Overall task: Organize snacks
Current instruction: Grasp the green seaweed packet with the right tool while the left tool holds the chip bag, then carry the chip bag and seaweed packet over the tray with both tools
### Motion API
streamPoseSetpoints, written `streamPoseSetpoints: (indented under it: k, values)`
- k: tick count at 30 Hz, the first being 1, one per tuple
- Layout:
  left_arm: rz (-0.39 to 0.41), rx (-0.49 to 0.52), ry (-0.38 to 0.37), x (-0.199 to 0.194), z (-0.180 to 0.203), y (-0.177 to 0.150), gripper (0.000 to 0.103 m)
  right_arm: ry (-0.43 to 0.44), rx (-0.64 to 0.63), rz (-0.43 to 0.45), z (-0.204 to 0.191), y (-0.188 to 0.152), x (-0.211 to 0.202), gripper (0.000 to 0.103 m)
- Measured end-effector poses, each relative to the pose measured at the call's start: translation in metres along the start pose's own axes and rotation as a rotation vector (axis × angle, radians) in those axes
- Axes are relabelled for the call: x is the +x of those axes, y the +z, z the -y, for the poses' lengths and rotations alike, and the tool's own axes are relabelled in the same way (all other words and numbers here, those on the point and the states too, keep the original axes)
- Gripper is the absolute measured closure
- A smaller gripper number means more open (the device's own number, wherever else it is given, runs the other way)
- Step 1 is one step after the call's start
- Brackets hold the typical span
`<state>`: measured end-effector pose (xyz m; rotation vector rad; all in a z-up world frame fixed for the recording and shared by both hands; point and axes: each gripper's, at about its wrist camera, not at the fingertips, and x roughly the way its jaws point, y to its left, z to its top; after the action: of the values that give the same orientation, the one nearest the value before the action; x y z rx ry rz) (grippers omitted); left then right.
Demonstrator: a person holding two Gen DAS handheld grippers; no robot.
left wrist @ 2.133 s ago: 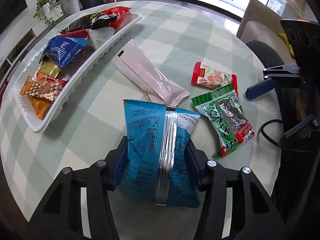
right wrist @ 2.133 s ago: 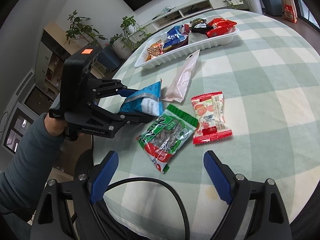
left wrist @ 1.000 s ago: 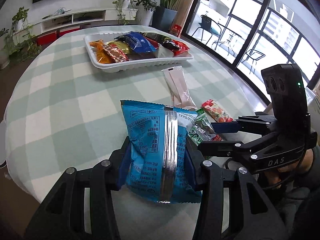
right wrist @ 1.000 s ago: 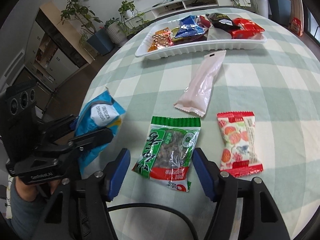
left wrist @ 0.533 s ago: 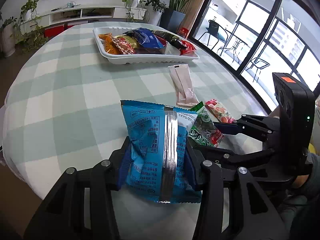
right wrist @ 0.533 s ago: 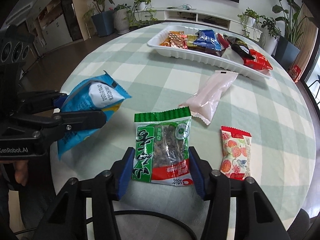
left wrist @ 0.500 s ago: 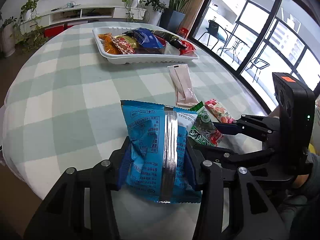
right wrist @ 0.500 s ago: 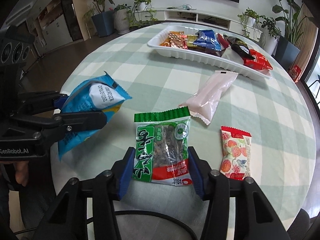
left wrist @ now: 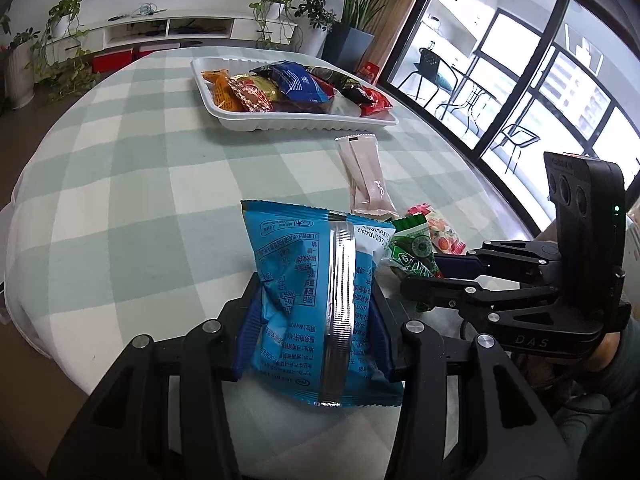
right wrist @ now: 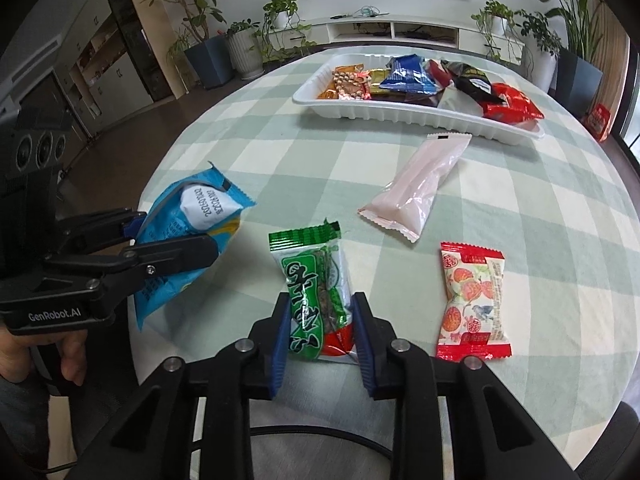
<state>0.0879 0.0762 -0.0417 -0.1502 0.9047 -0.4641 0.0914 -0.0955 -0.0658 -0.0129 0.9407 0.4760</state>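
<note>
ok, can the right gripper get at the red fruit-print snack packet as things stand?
Probably not yet: the right gripper is closing on the green snack packet. The red fruit-print snack packet lies uncovered just beside it.

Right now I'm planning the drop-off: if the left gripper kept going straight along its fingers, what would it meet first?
Probably the bare green-checked tablecloth; the left gripper, holding the blue foil snack bag, points down at it. The white plastic tray lies farther off.

The right gripper (right wrist: 320, 332) is closing its jaws on a green snack packet (right wrist: 316, 292), which is bowed between the blue pads. At the left, the left gripper (right wrist: 176, 240) grips a blue snack bag (right wrist: 188, 232) (clear of the worktop (right wrist: 280, 160)). Pink (right wrist: 420, 188) and red-ended (right wrist: 472, 300) packets lie near a filled white tray (right wrist: 400, 114).
</note>
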Motion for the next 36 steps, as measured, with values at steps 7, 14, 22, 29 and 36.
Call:
streamPoseSetpoints:
  k: [7,14,22,29,36]
  values:
    - [0.025,-0.006,-0.010,-0.006,0.002,0.003,0.059,0.055,0.069,0.030,0.014,0.003,-0.017,0.071]
    - [0.048,-0.021,-0.017,-0.011,0.003,0.010,0.059,0.069,0.142,0.079,0.038,0.012,-0.038,0.071]
    - [0.089,-0.025,-0.023,-0.015,0.002,0.038,0.059,0.035,0.202,0.147,0.075,0.032,-0.063,0.071]
    - [0.157,-0.021,0.001,-0.021,-0.007,0.096,0.059,0.008,0.199,0.230,0.101,0.082,-0.091,0.071]
    - [0.202,-0.042,0.058,-0.007,-0.026,0.176,0.059,0.037,0.191,0.247,0.111,0.162,-0.084,0.071]
